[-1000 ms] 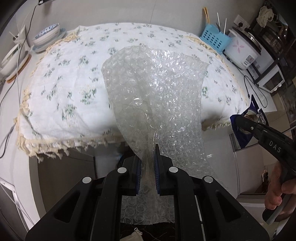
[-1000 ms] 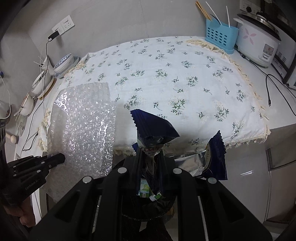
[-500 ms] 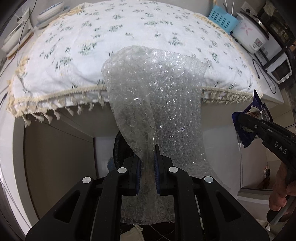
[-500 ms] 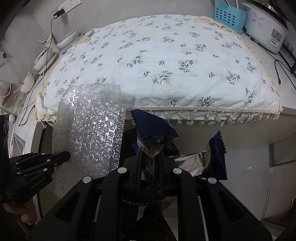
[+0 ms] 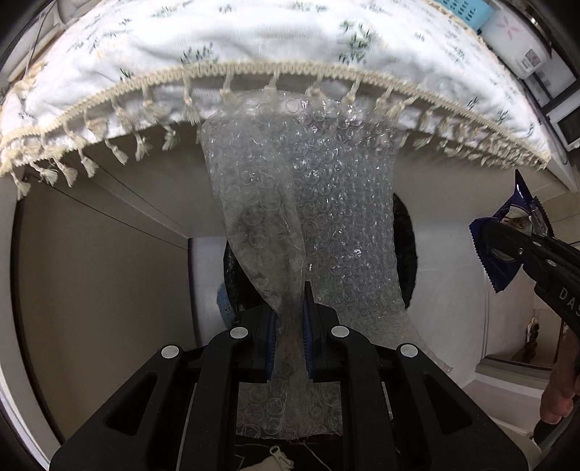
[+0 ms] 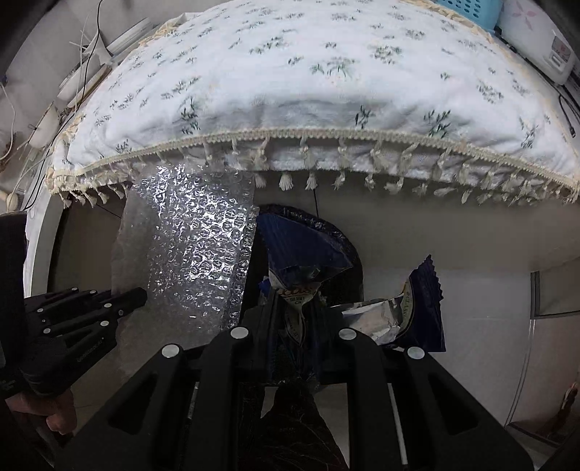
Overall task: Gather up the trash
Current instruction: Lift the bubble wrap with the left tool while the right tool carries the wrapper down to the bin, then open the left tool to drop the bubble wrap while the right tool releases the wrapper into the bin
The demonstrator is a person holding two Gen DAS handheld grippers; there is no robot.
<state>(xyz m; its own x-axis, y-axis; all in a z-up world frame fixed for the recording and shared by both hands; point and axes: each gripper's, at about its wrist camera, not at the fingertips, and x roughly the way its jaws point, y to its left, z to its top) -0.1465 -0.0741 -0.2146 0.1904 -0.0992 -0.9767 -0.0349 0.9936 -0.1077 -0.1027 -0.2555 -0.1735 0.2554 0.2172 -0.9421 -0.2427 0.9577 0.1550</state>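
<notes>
My left gripper [image 5: 290, 308] is shut on a clear sheet of bubble wrap [image 5: 319, 203] that stands up from the jaws, below the table's fringed edge. My right gripper [image 6: 297, 311] is shut on a dark blue snack wrapper [image 6: 308, 253] with a silver inside. Behind both pieces of trash is a dark round bin opening [image 5: 406, 253], which also shows in the right wrist view [image 6: 344, 246]. In the left wrist view the right gripper [image 5: 507, 250] holds the wrapper [image 5: 500, 261] at the right. In the right wrist view the left gripper [image 6: 134, 295] holds the bubble wrap [image 6: 195, 253] at the left.
A white floral tablecloth [image 6: 326, 79] with a cream fringe [image 5: 290, 72] covers the table above both grippers. A white rice cooker [image 6: 543, 40] and a blue basket [image 6: 471, 11] stand at the table's far right. Bowls and cables [image 6: 54, 116] lie at the left. Beige cabinet panels [image 5: 108, 271] lie below.
Both grippers have dropped from above the tabletop to below its fringed edge, each still holding its trash. The dark bin opening has come into view behind them.
</notes>
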